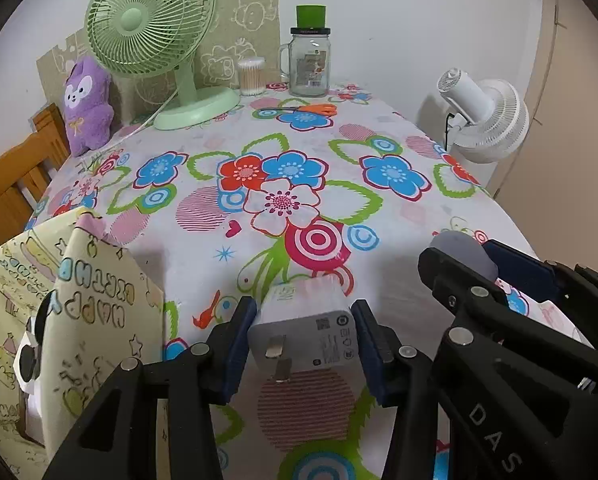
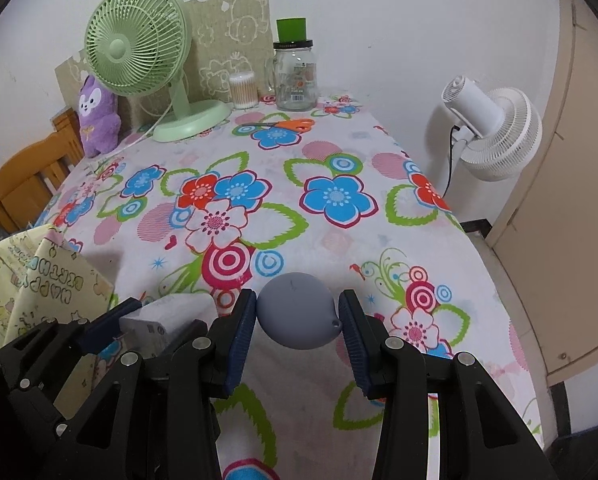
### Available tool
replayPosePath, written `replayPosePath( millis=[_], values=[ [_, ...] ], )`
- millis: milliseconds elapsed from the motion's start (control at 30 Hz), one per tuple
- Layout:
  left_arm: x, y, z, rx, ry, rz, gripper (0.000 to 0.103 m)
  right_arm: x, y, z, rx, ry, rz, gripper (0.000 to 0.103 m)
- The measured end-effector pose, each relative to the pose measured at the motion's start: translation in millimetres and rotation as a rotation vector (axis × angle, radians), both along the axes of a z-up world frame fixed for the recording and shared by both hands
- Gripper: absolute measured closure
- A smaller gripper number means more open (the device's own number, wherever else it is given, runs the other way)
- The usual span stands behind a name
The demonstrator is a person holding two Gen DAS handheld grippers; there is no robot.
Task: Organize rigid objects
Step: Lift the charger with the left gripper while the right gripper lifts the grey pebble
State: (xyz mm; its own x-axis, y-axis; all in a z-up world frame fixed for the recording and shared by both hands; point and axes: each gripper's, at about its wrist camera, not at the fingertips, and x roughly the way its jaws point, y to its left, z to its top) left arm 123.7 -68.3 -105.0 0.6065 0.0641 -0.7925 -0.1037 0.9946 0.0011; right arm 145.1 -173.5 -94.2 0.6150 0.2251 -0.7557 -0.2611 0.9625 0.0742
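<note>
Grippers hang side by side over the near end of a table [image 2: 339,240] spread with a flowered cloth, each clamped on something. The left gripper [image 1: 304,330] grasps a white plug adapter [image 1: 305,326] between its blue pads, prongs turned toward the camera, lifted clear of the cloth. Just to its right, the right gripper [image 2: 297,316] squeezes a grey rounded object [image 2: 295,310] with a small loop on its lower right side; the left pad presses its flank, and the right pad meets it at the loop. At the near left a yellow birthday gift bag [image 1: 79,300] stands open. Far across the table sit a green desk fan [image 2: 139,44], a purple plush toy [image 2: 97,114], a tub of cotton swabs [image 2: 243,90], a glass jar with a green cap [image 2: 295,76], and orange-handled scissors [image 2: 291,125]. A white fan [image 2: 495,132] stands beyond the table's right edge.
</note>
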Motion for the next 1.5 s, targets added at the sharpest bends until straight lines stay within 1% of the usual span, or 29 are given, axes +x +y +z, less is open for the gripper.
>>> replayPosePath(
  millis=[567, 800, 933, 1233, 1500],
  values=[
    [-29, -3, 18, 0.011, -0.005, -0.029, 0.053, -31, -4, 21, 0.000, -0.038, -0.007, 0.056],
    [-39, -2, 23, 0.033, -0.002, -0.026, 0.053, -41, -3, 25, -0.001, -0.042, -0.007, 0.056],
    [-44, 2, 25, 0.012, -0.003, -0.027, 0.053, -49, 0, 30, 0.000, -0.052, -0.003, 0.056],
    [-55, 3, 39, 0.019, -0.025, -0.042, 0.053, -60, 4, 42, -0.005, -0.073, 0.005, 0.056],
    [-61, 5, 50, -0.002, -0.011, -0.055, 0.053, -67, 6, 56, -0.001, -0.090, 0.013, 0.056]
  ],
)
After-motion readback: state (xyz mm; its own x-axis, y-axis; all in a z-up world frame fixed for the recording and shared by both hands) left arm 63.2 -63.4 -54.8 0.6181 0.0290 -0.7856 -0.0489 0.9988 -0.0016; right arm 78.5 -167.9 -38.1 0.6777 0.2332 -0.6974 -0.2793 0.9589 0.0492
